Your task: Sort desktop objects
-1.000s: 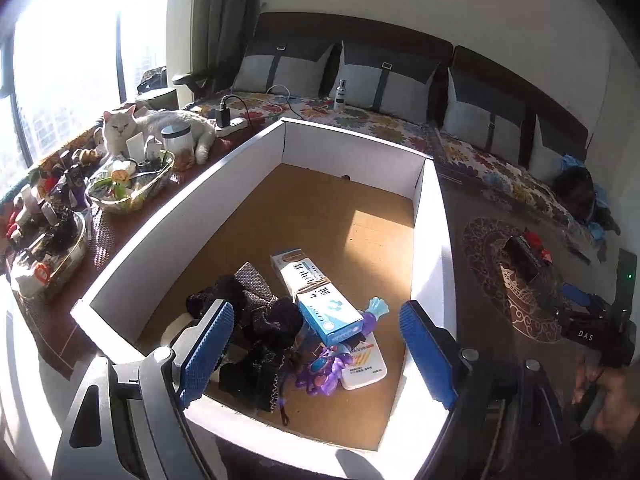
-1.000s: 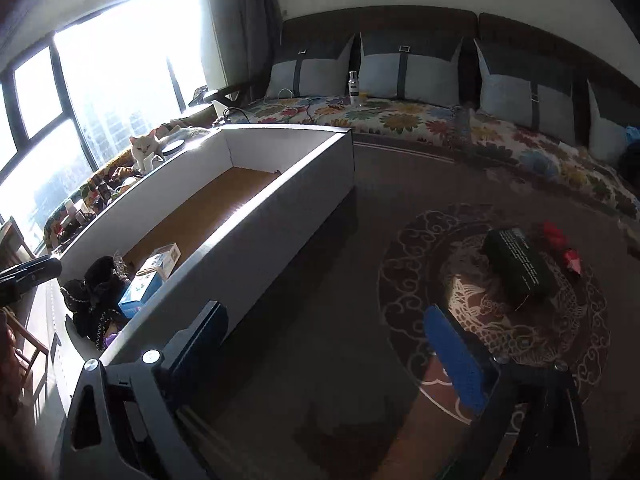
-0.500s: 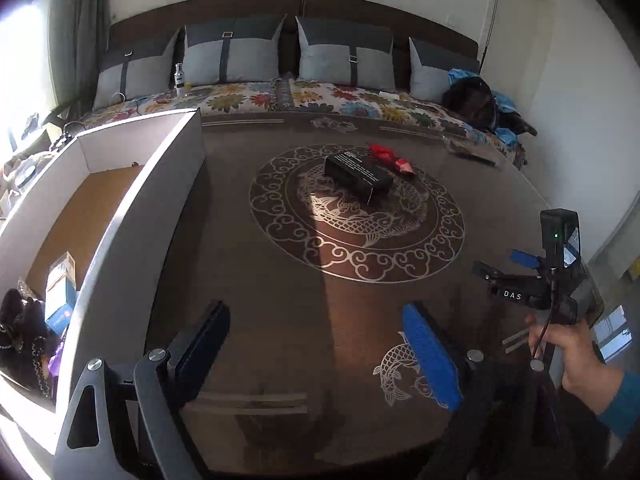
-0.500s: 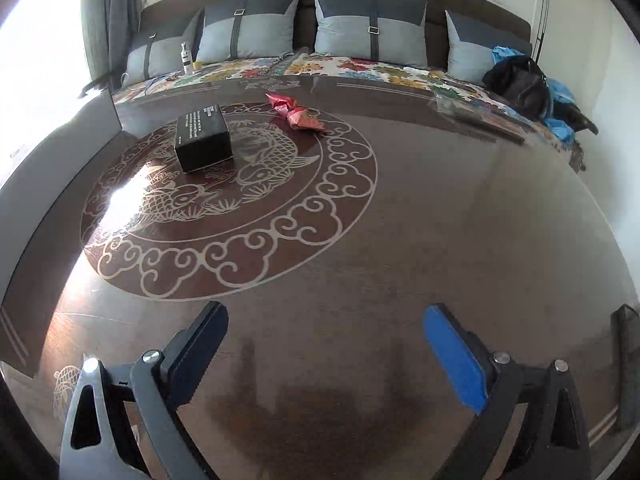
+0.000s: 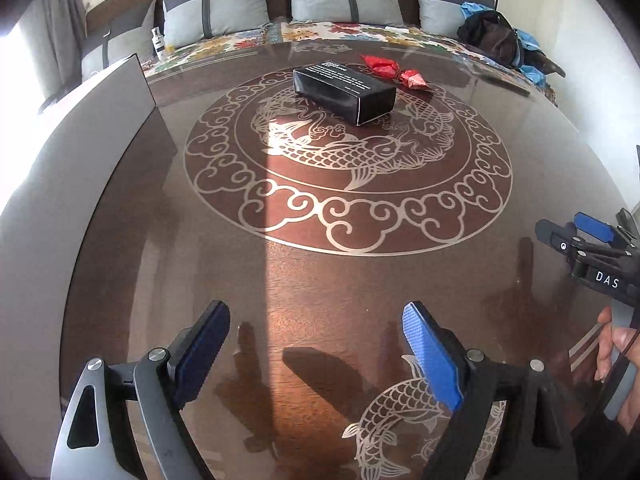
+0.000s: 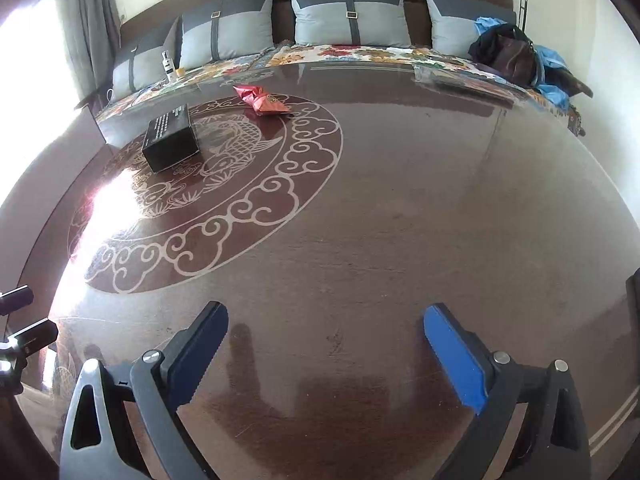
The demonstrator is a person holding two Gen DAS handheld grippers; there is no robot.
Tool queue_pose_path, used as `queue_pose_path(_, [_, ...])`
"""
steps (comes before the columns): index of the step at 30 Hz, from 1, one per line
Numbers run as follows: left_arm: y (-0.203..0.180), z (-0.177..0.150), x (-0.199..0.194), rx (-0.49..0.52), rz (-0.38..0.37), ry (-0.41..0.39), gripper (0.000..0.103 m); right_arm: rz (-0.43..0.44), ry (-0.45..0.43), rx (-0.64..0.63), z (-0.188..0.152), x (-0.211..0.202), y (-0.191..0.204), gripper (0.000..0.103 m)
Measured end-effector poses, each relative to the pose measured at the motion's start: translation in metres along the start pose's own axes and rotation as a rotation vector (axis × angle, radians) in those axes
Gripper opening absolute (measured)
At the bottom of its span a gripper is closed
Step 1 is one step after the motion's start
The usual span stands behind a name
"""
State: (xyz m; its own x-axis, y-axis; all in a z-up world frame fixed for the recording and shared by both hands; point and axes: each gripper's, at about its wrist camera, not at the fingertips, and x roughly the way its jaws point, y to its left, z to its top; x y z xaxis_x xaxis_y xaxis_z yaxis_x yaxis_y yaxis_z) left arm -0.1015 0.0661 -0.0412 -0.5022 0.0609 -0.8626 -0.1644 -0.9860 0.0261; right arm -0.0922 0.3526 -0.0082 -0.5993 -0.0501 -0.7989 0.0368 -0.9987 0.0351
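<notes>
A black rectangular box [image 5: 347, 90] [image 6: 171, 139] with white print lies on the fish medallion of the dark wooden table [image 5: 320, 280]. Just behind it rest red foil packets [image 5: 394, 70] [image 6: 262, 101]. My left gripper [image 5: 316, 344] hovers open over bare tabletop, well short of the box, nothing between its blue pads. My right gripper [image 6: 326, 344] is open too, over bare wood to the right of the medallion. In the left wrist view the right gripper [image 5: 588, 240] shows at the right edge with a hand [image 5: 618, 344] on its handle.
The white wall of a large open bin [image 5: 60, 184] runs along the table's left side. Behind the table is a bench with a floral cushion [image 6: 360, 54], grey pillows, a small bottle [image 6: 168, 65] and a dark bag with blue cloth [image 6: 516, 56].
Both views swung from the white bin with its sorted items over to the tabletop. Both grippers came lower and nearer the table; the black box looms larger in the left wrist view.
</notes>
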Motion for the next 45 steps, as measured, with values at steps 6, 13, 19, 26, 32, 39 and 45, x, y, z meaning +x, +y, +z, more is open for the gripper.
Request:
queue_pose_path(6, [-0.009, 0.014, 0.020, -0.015, 0.007, 0.020, 0.089, -0.034, 0.014, -0.051, -0.001, 0.003, 0.010, 0.099])
queue_pose_path(13, [-0.007, 0.032, 0.034, -0.056, 0.005, 0.040, 0.099, -0.026, 0.016, -0.045, -0.001, 0.003, 0.011, 0.099])
queue_pose_path(19, [-0.006, 0.038, 0.040, -0.059, 0.007, 0.031, 0.103, -0.023, 0.017, -0.045, -0.001, 0.003, 0.010, 0.100])
queue_pose_path(26, [0.011, 0.081, 0.036, -0.117, -0.081, -0.011, 0.103, -0.019, 0.018, -0.045, -0.001, 0.003, 0.009, 0.101])
queue_pose_path(32, [0.008, 0.156, 0.045, -0.146, -0.093, -0.054, 0.103, -0.014, 0.020, -0.050, 0.000, 0.004, 0.009, 0.102])
queue_pose_path(39, [-0.017, 0.209, 0.098, -0.182, 0.003, -0.014, 0.103, -0.010, 0.020, -0.051, 0.001, 0.005, 0.009, 0.102])
queue_pose_path(45, [-0.022, 0.213, 0.134, -0.191, 0.089, 0.040, 0.103, -0.003, 0.019, -0.050, 0.001, 0.005, 0.009, 0.102])
